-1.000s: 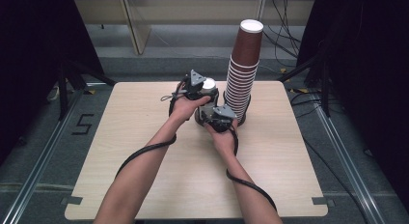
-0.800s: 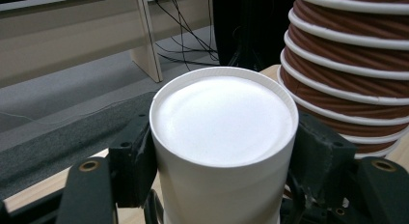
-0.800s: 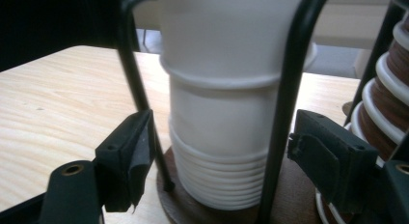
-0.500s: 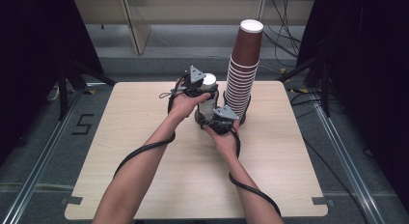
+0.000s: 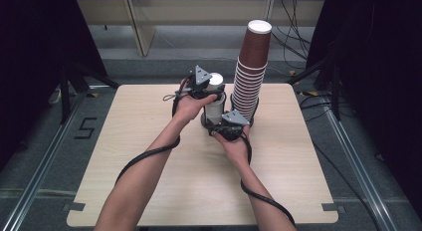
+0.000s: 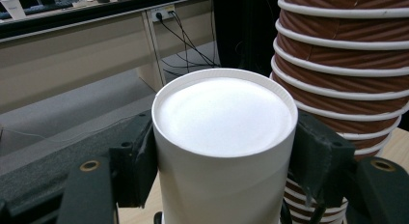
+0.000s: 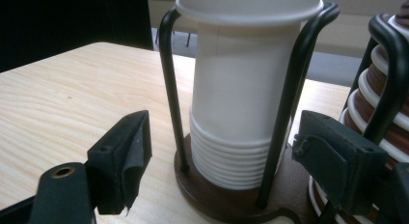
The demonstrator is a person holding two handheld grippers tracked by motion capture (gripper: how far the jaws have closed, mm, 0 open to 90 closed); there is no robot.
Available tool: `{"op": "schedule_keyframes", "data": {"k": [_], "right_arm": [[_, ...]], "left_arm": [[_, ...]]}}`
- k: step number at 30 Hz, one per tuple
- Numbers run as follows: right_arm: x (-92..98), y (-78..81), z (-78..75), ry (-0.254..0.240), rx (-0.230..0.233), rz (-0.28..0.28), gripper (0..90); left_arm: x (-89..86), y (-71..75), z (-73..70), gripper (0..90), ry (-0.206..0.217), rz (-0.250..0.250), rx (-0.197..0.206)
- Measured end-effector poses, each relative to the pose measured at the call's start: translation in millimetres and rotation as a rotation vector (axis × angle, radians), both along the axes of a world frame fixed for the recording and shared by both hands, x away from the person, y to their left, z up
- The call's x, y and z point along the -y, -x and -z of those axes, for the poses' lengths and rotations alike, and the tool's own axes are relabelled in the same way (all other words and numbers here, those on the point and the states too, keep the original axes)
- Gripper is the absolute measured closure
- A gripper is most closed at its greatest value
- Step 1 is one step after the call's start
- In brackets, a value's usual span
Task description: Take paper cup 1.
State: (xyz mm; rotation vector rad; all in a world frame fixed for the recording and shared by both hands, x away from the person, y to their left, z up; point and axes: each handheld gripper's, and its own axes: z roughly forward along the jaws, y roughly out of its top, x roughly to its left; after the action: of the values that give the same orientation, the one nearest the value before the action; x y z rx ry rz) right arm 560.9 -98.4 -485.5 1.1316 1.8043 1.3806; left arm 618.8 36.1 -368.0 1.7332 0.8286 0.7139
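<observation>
Left tongs clamp upright white paper cup mid-frame; right tongs wide apart, low, facing wire holder base.

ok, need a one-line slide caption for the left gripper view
Left gripper clamps the top white cup of an upside-down stack, beside the tall brown cup stack.

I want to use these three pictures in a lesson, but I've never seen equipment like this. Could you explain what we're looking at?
A person stands at a wooden table, holding a hand-operated gripper in each hand. One picture looks down from above; the other two come from cameras riding on the grippers. The left gripper clamps the top cup of a white cup stack, which sits upside down in a black wire holder. The right gripper is open near the holder's base. Beside it stands a tall brown cup stack.
</observation>
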Motion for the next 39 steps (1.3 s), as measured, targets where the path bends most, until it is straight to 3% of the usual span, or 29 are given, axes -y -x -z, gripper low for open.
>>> {"op": "schedule_keyframes", "data": {"k": [5,6,7,11,12,13,15,16,17,18,20,21,26,28,29,31,32,39], "right_arm": [[4.0,0.2,-0.1,0.029,0.013,-0.018,21.4],[3.6,0.4,0.6,0.016,0.024,-0.012,21.5],[3.2,1.7,0.2,-0.007,0.005,-0.02,21.4],[5.0,5.6,-1.5,0.01,-0.002,-0.015,21.4],[5.1,5.4,-1.8,0.006,0.016,-0.02,21.4],[4.7,7.9,-3.5,0.001,-0.003,-0.011,21.4],[6.7,8.6,-5.5,0.008,-0.002,-0.021,21.4],[9.5,9.0,-8.0,0.022,0.024,-0.032,21.5],[10.8,10.5,-9.6,0.028,0.014,-0.031,21.5],[12.7,11.8,-11.0,0.036,0.015,-0.038,22.0],[17.1,13.3,-10.9,0.046,0.02,-0.049,22.5],[18.5,14.9,-10.5,0.027,0.002,-0.059,22.5],[29.3,22.2,-8.0,0.057,-0.017,-0.065,22.1],[36.9,27.2,-7.9,0.058,-0.054,-0.066,22.0],[38.5,26.2,-7.2,0.057,-0.034,-0.077,21.9],[44.7,29.1,-9.5,0.071,-0.036,-0.076,21.3],[47.3,28.5,-10.2,0.085,-0.01,-0.076,21.3],[61.4,39.7,-16.8,0.065,-0.04,-0.06,21.3]], "left_arm": [[0.0,1.3,-4.4,32.0,0.001,0.003,0.004],[0.9,2.3,-6.9,32.0,0.007,0.006,0.011],[1.4,2.8,-8.3,32.0,0.008,0.008,0.018],[1.8,5.8,-13.3,32.0,0.01,0.011,0.026],[1.9,6.8,-14.6,32.0,0.012,0.013,0.027],[1.3,8.0,-16.5,32.0,0.011,0.014,0.029],[0.9,8.8,-17.7,32.0,0.013,0.013,0.03],[-0.8,11.2,-21.0,32.0,0.015,0.012,0.027],[-0.8,11.2,-21.0,32.0,0.015,0.012,0.027],[-3.3,13.6,-23.1,32.0,0.045,0.007,0.017],[-6.9,16.5,-24.6,32.0,0.054,-0.002,0.012],[-8.2,17.9,-24.8,32.0,0.057,-0.006,0.01],[-14.2,21.7,-24.9,32.0,0.05,-0.017,0.003],[-16.7,25.3,-25.4,32.0,0.038,-0.02,-0.001],[-17.3,26.8,-26.1,32.0,0.035,-0.019,0.001],[-18.5,30.7,-27.9,32.1,0.028,-0.016,0.005],[-19.2,32.7,-29.0,32.1,0.015,-0.012,0.013],[-23.7,46.2,-33.7,32.1,0.002,0.002,0.032]]}}
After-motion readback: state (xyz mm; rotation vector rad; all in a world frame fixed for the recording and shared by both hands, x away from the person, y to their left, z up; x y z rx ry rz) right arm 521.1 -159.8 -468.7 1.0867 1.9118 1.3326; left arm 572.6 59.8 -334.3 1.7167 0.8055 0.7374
